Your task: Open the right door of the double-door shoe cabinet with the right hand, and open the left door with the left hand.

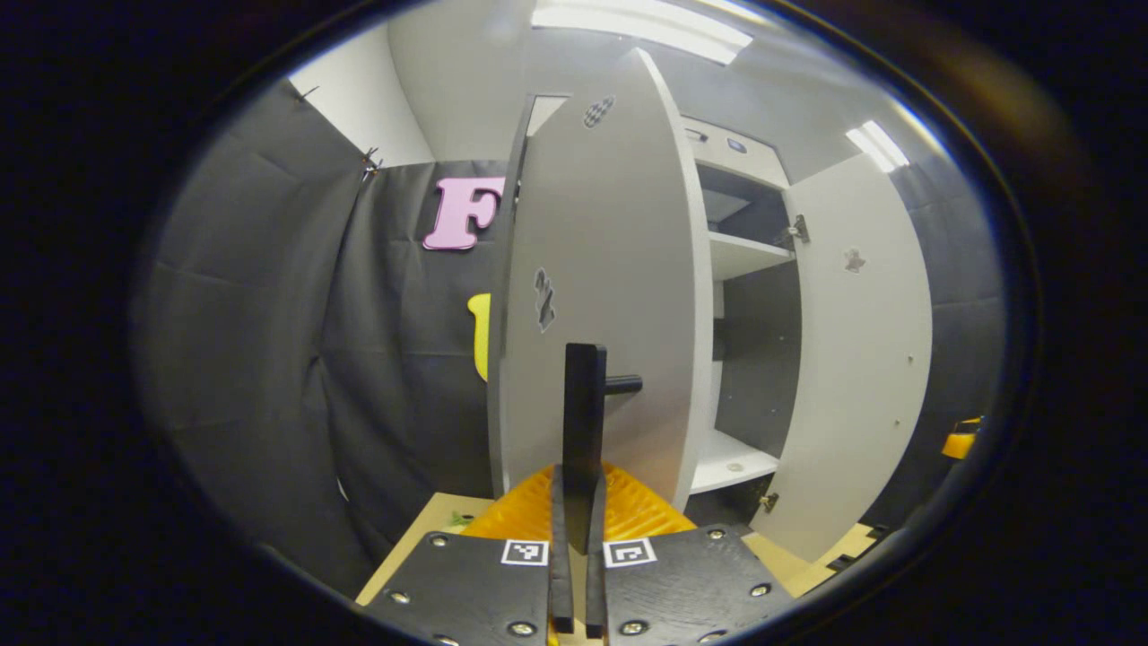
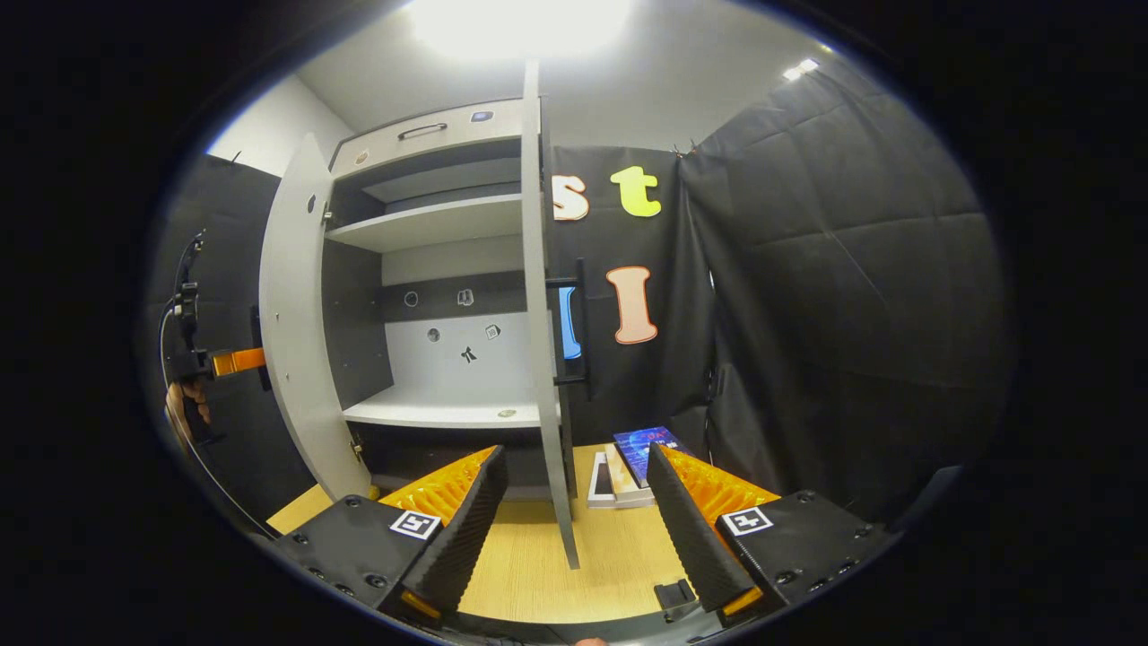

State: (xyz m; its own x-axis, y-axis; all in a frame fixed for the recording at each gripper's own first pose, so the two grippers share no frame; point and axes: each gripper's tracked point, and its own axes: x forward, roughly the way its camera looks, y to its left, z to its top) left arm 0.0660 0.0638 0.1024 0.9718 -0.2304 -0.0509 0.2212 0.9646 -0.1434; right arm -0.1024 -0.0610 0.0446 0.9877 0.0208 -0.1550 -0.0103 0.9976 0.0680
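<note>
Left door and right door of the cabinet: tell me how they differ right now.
The left gripper is shut on the left door's handle; the right door's handle is free, the right gripper open before it. Both doors stand open and look pale grey with dark bar handles.

A staged recording booth rather than a lived-in home: black cloth [image 2: 834, 269] is hanging as walls ahead of the right gripper, beside a white shoe cabinet [image 2: 430, 224]. Ceiling strip lights [image 1: 641, 22] are glowing above, and a pale wooden floor [image 2: 538, 556] is lying below.
</note>
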